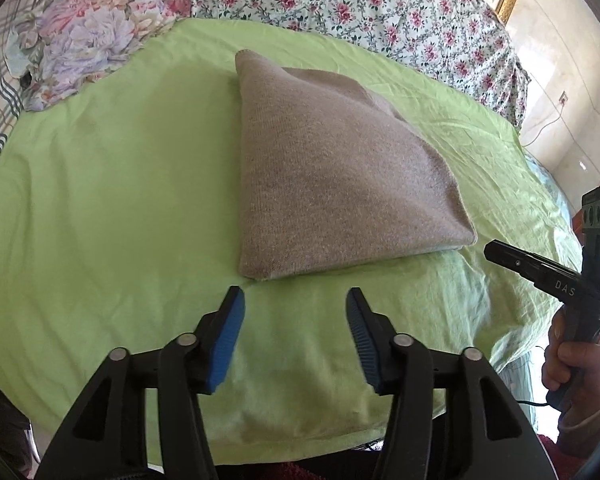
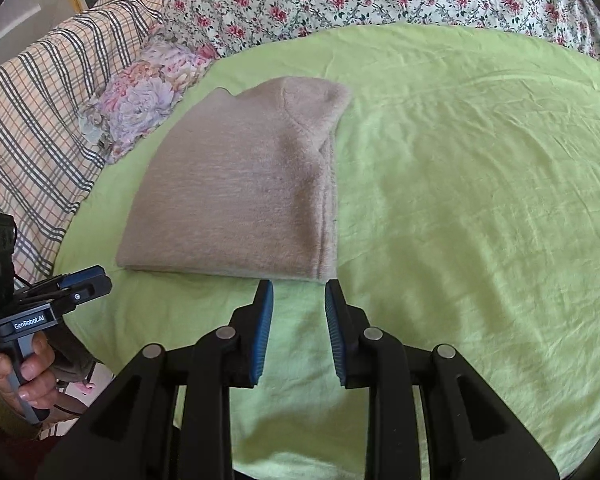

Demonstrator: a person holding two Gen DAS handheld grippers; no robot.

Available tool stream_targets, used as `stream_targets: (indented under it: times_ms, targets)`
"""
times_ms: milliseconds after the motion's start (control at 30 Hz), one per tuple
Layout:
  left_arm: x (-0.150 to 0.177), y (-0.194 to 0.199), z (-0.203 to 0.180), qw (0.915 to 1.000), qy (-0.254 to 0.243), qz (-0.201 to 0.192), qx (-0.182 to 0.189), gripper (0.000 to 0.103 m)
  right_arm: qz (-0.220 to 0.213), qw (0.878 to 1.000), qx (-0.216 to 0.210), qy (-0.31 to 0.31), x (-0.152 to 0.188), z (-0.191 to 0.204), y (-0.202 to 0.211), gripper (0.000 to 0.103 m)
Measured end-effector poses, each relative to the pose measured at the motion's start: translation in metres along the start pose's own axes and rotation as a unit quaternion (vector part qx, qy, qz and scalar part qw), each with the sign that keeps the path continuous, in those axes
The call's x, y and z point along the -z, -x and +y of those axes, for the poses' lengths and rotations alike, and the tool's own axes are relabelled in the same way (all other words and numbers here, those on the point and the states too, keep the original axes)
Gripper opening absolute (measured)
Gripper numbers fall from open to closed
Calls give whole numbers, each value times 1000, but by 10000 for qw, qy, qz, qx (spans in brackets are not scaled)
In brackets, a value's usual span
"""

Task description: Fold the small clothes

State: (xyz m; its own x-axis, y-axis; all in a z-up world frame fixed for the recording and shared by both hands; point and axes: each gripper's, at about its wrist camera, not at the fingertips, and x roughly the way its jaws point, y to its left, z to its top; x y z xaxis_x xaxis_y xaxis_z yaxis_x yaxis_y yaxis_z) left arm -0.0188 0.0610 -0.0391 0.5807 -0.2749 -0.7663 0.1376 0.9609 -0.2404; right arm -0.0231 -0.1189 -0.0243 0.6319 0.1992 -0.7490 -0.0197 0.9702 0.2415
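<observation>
Left wrist view: folded beige knit sweater (image 1: 332,176) lies mid-sheet on the green bedsheet (image 1: 100,200) (floral pillow (image 1: 84,36) at the far-left edge). Left gripper (image 1: 296,300) and right gripper (image 2: 299,292) hover at its near edge, jaws parted, empty.

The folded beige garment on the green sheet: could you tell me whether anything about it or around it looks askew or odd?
Nothing stands out. The beige garment lies folded flat on the green sheet, edges fairly even, with one thicker fold at its far corner. Both tongs, left and right, are open and empty.
</observation>
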Motion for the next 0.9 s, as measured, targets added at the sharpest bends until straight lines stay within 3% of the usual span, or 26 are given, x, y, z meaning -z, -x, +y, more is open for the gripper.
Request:
stream_targets:
  times_ms: [300, 367, 533, 900]
  targets:
    - [-10, 16, -6, 9991, -2, -57, -409, 76, 51, 9998, -158, 131, 1, 12, 4, 44]
    - [-12, 19, -9, 9979, -67, -67, -648, 80, 45, 9997, -179, 128, 1, 11, 7, 53]
    - [-19, 20, -14, 9923, -331, -52, -1192, 81, 90, 9997, -198, 144, -2, 9, 5, 56]
    - [-37, 14, -11, 9911, -343, -109, -1285, 82, 8, 9998, -210, 67, -26, 5, -2, 58]
